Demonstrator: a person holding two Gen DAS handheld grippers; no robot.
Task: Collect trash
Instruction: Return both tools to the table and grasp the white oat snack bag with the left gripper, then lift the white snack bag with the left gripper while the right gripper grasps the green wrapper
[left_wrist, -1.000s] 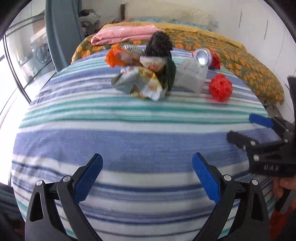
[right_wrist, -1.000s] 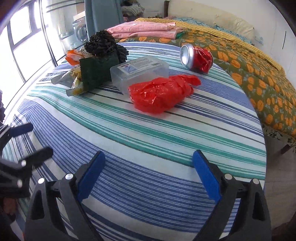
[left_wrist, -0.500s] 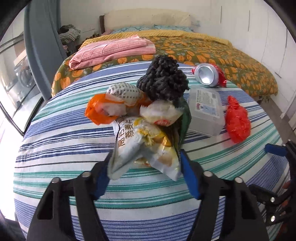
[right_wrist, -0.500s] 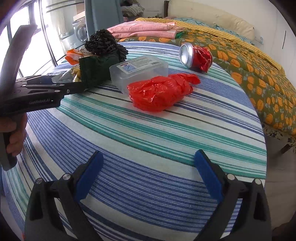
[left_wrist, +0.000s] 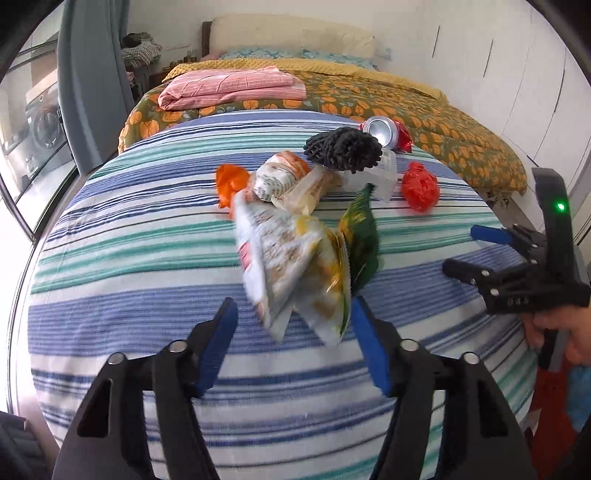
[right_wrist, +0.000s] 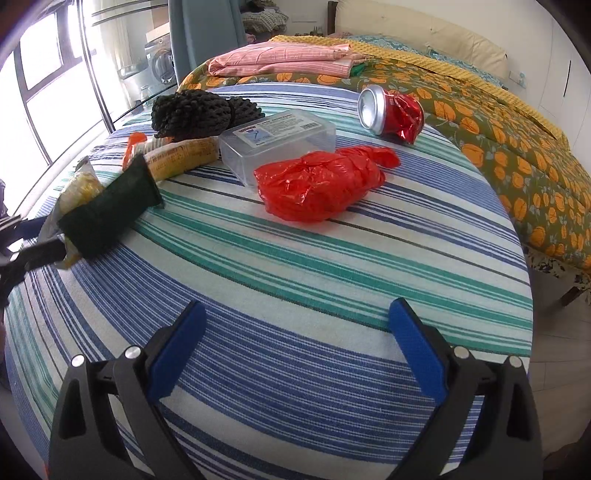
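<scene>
Two hand-held grippers work over the striped table, and the coming move belongs to the left one. The left hand-held gripper has the pale snack wrappers directly ahead of it, their near end reaching in between its fingers. The bundle's long axis runs away from the hand-held gripper, roughly along the fingers and leaning a little left at the far end. A green pack lies against the wrappers' right side. The jaws stand partly apart: the right pad touches the wrappers' edge, while striped cloth shows between the left pad and the bundle. I cannot tell whether the wrappers are really pinched; the wrist view is blurred there.

The right hand-held gripper is wide apart and empty, low over bare cloth. A red bag lies straight ahead of it, well apart, with a clear box just behind the bag and a crushed can farther back to the right. Those three are nearer the right hand; the wrapper heap is nearer the left.
</scene>
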